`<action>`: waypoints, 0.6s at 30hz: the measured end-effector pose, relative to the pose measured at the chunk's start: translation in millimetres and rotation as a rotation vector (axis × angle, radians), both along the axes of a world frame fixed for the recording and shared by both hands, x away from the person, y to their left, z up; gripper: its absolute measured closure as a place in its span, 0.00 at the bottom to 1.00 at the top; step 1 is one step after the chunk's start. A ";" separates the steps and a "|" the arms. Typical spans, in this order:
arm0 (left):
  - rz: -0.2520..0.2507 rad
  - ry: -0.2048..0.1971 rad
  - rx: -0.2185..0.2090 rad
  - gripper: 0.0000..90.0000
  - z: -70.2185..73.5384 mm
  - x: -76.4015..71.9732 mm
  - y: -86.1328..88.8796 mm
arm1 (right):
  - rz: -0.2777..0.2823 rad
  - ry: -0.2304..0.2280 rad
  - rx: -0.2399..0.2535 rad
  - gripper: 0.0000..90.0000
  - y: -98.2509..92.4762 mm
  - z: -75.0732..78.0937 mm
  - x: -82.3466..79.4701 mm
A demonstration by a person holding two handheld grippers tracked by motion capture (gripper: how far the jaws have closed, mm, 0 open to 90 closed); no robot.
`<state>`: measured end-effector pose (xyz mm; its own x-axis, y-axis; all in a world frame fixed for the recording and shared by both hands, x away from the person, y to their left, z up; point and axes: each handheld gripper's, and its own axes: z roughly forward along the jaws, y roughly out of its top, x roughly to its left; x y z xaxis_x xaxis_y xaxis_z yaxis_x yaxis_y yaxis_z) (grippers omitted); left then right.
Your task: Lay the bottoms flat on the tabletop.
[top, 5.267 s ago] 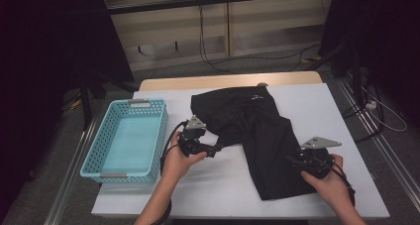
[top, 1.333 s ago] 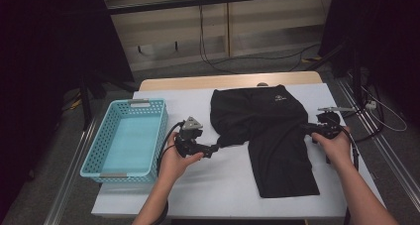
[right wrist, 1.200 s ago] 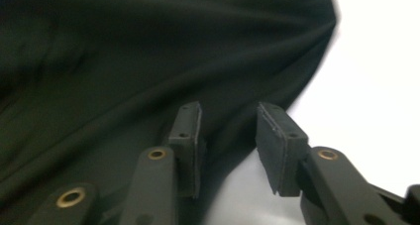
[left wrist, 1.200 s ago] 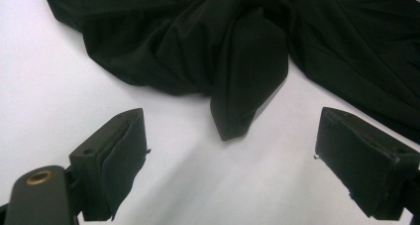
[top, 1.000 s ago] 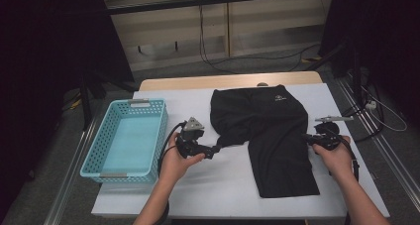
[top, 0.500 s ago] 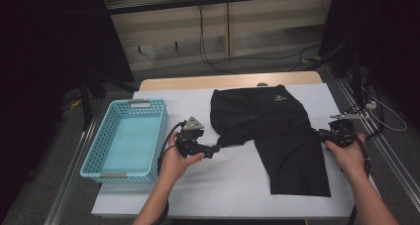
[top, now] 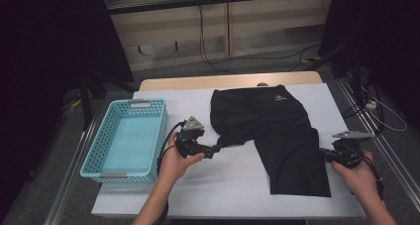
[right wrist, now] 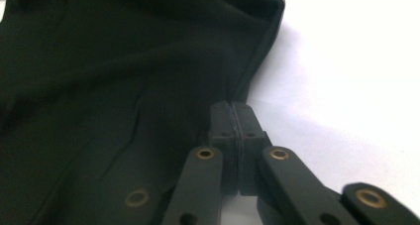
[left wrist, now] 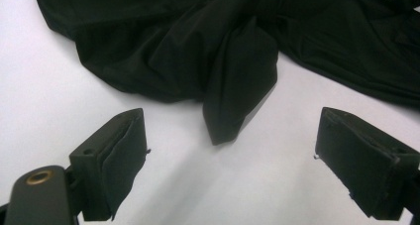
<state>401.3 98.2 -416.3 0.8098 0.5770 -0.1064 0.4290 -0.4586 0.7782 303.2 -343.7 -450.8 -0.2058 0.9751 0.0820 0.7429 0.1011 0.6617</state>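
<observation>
Farthest to the left of our left tongs (top: 214, 149) sits a light blue basket (top: 94, 155) on the white bench (top: 233, 185). It has perforated walls and we see nothing inside it. It stands near the hand that carries those tongs, just beyond the trailing cable.

Our left tongs lie low over the bench, pointing toward the black shorts (top: 277, 131). In the left gripper view the tongs (left wrist: 233, 170) stand wide apart, one pad (left wrist: 111, 160) at each side with bare bench between them. A folded tip of the shorts (left wrist: 233, 101) hangs down toward that gap but stops short of it, touching neither pad. So these tongs hold nothing.

The shorts are spread between our two tongs, the waistband end far from us and one leg running down toward the near edge of the bench. A small pale logo shows near the waistband. The part close to the left tongs is bunched and creased; the leg near the right tongs lies flatter.

Our right tongs (top: 328, 154) rest at the outer edge of that leg. In the right gripper view the tongs (right wrist: 233, 131) are pressed fully together, the two pads meeting along a thin seam right at the hem of the shorts (right wrist: 99, 86). We cannot tell whether any cloth is pinched between them.
</observation>
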 end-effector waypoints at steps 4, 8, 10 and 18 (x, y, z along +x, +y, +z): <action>-0.002 -0.006 -0.006 0.14 2.5 -2.2 -0.3 | -0.037 -0.010 -0.061 1.00 -7.6 2.5 -0.2; 0.001 -0.008 0.001 0.14 2.9 -2.9 1.3 | -0.060 -0.032 -0.089 0.96 -15.2 1.9 -0.9; 0.001 -0.005 0.010 0.13 2.6 -2.3 2.2 | -0.033 -0.051 -0.135 0.83 -7.7 2.8 -3.5; 0.000 -0.005 0.003 0.13 3.2 -5.2 1.7 | 0.118 -0.095 -0.085 0.63 50.6 15.4 -10.1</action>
<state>396.0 99.9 -413.1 0.8104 0.5772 -0.1005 0.4249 -0.4610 0.7790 293.1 -293.1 -435.4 -0.3222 0.9463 -0.0253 0.6571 0.2428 0.7136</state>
